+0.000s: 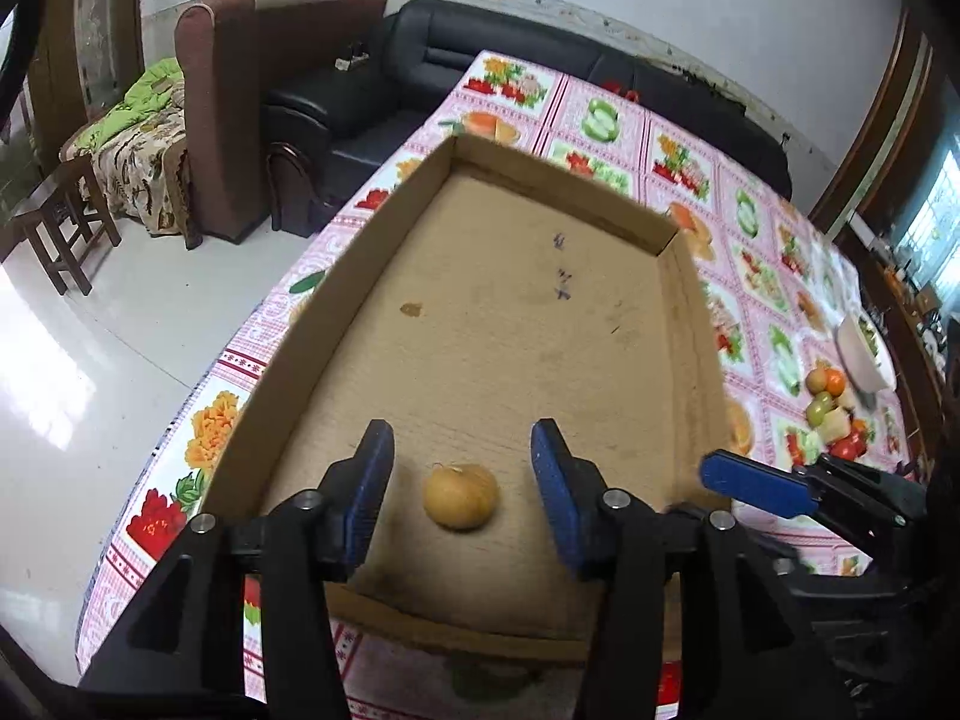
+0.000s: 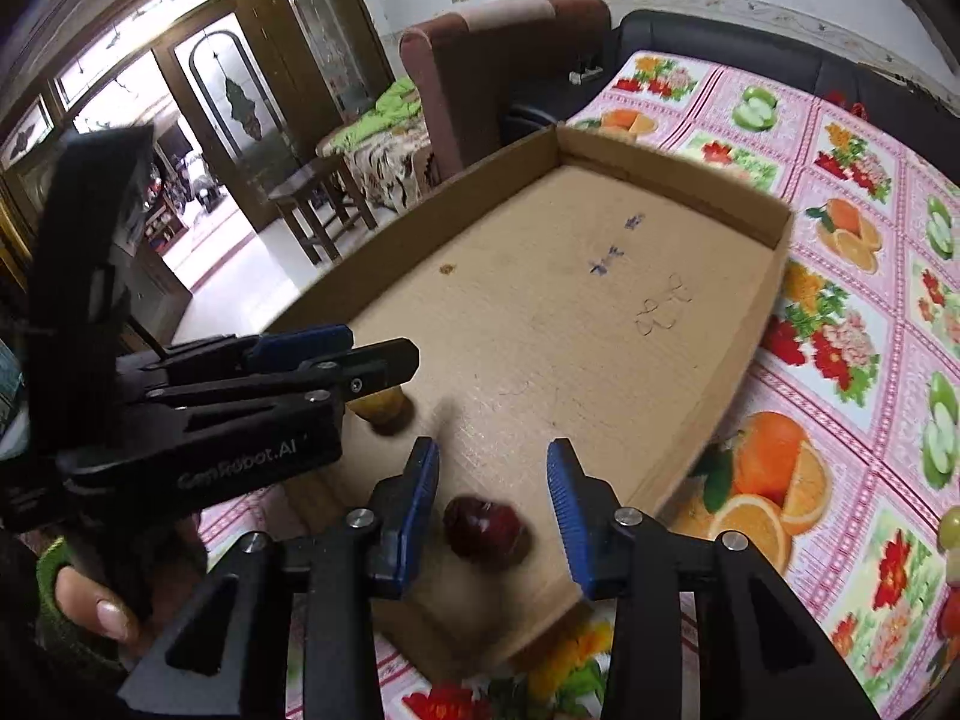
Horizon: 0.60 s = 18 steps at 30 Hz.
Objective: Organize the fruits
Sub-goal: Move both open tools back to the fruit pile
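Two fruits in cardboard box [image 1: 480, 312] on bench [image 2: 840, 360]: yellow pear [image 1: 461, 496] between left hand-held gripper [image 1: 462, 456] fingers, dark apple [image 2: 485, 525] between right hand-held gripper [image 2: 492, 480] fingers. Both spread apart, nothing held. Likely firm, smooth, roll-prone, bruisable; grip across the widest part.

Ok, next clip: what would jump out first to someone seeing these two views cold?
The big shallow cardboard box on the fruit-print tablecloth, nearly bare inside. Each open tool has one fruit lying between its fingers at the near end of the box: the left tool frames a yellow-brown fruit, the right tool a dark red one. A pile of fruit lies on the table, right of the box.
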Each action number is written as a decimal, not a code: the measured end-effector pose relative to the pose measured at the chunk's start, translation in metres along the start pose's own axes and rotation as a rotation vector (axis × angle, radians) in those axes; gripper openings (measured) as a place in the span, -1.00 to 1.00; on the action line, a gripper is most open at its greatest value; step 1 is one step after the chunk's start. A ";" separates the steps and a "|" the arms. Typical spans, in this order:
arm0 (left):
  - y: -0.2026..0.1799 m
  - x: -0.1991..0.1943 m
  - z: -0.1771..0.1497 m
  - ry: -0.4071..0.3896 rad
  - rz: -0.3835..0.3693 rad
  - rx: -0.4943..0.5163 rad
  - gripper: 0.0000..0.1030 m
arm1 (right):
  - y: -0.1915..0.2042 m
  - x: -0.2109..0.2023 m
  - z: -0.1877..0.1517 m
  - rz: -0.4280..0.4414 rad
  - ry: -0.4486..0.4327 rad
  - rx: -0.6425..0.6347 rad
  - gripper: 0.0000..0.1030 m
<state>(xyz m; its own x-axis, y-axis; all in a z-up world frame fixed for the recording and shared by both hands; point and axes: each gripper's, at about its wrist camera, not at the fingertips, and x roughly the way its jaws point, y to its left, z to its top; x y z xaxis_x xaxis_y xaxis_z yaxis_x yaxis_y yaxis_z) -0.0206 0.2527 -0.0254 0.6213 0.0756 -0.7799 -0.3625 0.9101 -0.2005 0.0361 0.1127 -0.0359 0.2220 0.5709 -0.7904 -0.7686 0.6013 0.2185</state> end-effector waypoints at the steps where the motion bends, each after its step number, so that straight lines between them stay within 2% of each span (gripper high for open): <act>1: -0.001 -0.003 0.000 -0.006 -0.005 -0.002 -0.10 | -0.002 -0.007 -0.001 0.002 -0.013 0.006 -0.25; 8: -0.039 -0.020 0.001 -0.034 -0.061 0.046 -0.10 | -0.042 -0.066 -0.025 -0.030 -0.102 0.120 -0.22; 18: -0.127 -0.025 -0.017 -0.010 -0.168 0.171 -0.11 | -0.117 -0.131 -0.087 -0.132 -0.157 0.311 -0.19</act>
<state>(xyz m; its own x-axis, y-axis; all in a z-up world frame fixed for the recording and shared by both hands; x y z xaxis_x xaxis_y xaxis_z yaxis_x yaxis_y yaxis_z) -0.0013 0.1282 0.0094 0.6704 -0.0798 -0.7377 -0.1309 0.9659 -0.2234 0.0449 -0.0812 -0.0072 0.4145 0.5415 -0.7314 -0.5137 0.8027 0.3031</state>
